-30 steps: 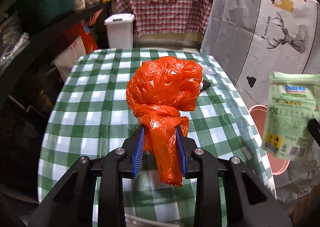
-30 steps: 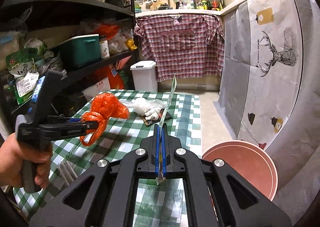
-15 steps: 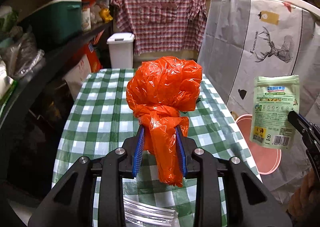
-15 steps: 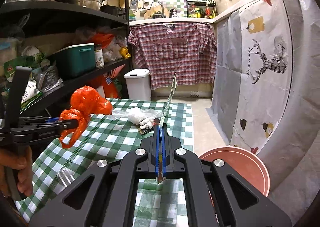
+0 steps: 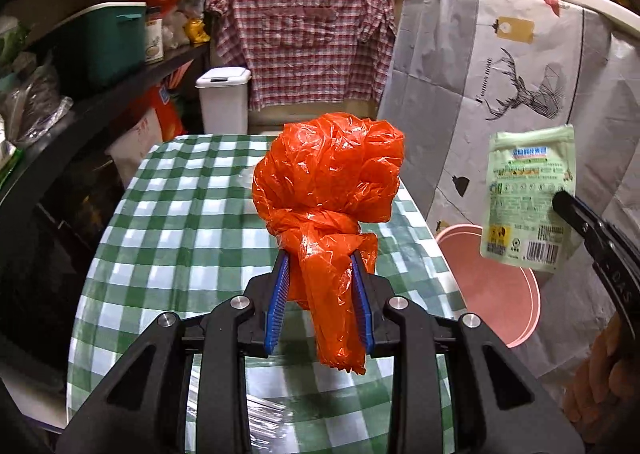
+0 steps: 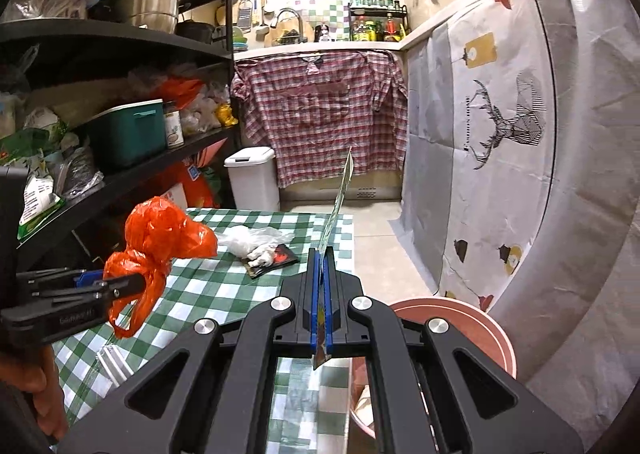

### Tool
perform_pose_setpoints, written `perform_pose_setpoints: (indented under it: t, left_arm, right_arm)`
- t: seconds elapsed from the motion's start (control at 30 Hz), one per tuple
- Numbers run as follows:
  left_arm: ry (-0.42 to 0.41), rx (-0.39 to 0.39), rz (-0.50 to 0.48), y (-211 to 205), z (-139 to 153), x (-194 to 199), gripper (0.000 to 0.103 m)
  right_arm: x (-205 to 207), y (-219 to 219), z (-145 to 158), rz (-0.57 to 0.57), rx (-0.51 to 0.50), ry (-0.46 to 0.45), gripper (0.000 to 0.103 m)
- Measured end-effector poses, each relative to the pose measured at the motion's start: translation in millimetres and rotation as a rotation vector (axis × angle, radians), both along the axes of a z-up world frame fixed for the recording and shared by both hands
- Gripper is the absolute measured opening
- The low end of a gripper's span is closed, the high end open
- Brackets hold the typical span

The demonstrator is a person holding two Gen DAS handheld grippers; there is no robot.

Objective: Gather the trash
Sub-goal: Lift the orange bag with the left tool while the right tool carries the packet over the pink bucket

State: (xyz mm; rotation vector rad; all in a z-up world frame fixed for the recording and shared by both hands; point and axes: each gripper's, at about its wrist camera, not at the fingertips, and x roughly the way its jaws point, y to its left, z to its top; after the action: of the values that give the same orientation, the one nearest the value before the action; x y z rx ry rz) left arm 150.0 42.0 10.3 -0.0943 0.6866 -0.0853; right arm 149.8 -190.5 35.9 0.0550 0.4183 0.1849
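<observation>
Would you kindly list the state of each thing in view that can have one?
Knotted orange plastic bag: tied, lifted off table, clamped in left tongs.
Flat green snack pouch: held in shut right tongs.
Pink plastic basin: upright on floor beside table.
White lidded bin: closed.
Clear plastic bag: crumpled on green checked table.

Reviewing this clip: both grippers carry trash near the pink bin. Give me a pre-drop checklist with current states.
1. Left gripper clamps the knotted orange plastic bag: ok.
2. Right gripper shut on the green snack pouch: ok.
3. Pink bin mouth open and unobstructed: ok.
4. Pouch above the bin: cannot tell; it looks near the rim.
5. Orange bag above the bin: not ok; it hangs over the green checked tablecloth.
6. Table cleared: not ok; white crumpled plastic and a dark wrapper remain.
</observation>
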Motion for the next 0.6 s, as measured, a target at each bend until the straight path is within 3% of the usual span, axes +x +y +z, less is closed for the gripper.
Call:
perform_pose_setpoints:
  t: [0.6]
  left_arm:
    - [-0.015,0.025,-0.041,-29.7,-2.4,10.4,0.030]
  right_arm:
    - [2.7,-26.5,-1.1,-0.047,-0.004,-0.003,0.003]
